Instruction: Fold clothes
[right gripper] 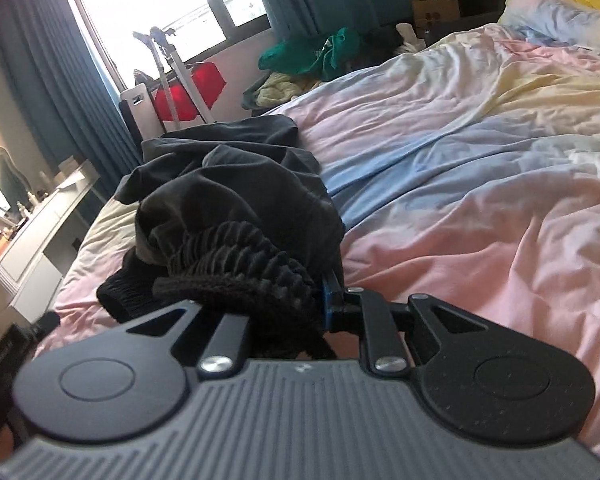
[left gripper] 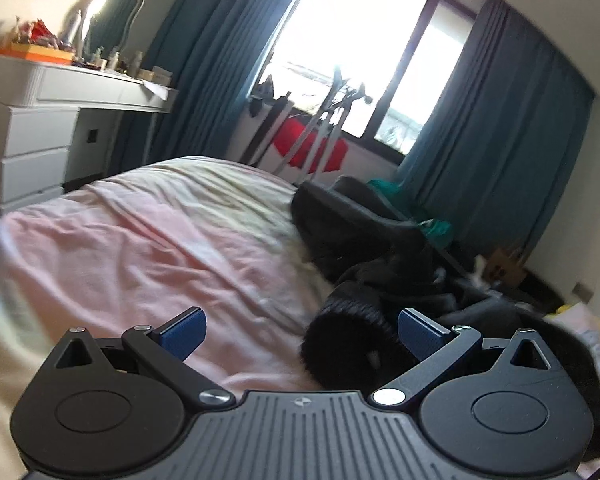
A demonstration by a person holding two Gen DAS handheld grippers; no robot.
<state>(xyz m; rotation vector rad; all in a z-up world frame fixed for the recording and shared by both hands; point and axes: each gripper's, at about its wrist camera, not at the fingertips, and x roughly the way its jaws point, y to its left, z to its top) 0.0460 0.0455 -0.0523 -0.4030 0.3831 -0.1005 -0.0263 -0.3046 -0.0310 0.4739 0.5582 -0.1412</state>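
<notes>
One black garment (right gripper: 236,200) lies bunched on the pastel bedsheet (right gripper: 480,200), its ribbed waistband (right gripper: 244,276) pinched in the closed right claw (right gripper: 320,304). Only the left view shows the left claw (left gripper: 300,334) spread wide and empty, the garment (left gripper: 352,344) against its right finger.

Left hand-held gripper (left gripper: 302,334) in matte black with round side discs, ribbed grey centre plate bearing a small white round mark, silver pivot screws, blue ridged fingertips (left gripper: 184,332), right hand-held gripper (right gripper: 300,304) of the same black-and-grey build
</notes>
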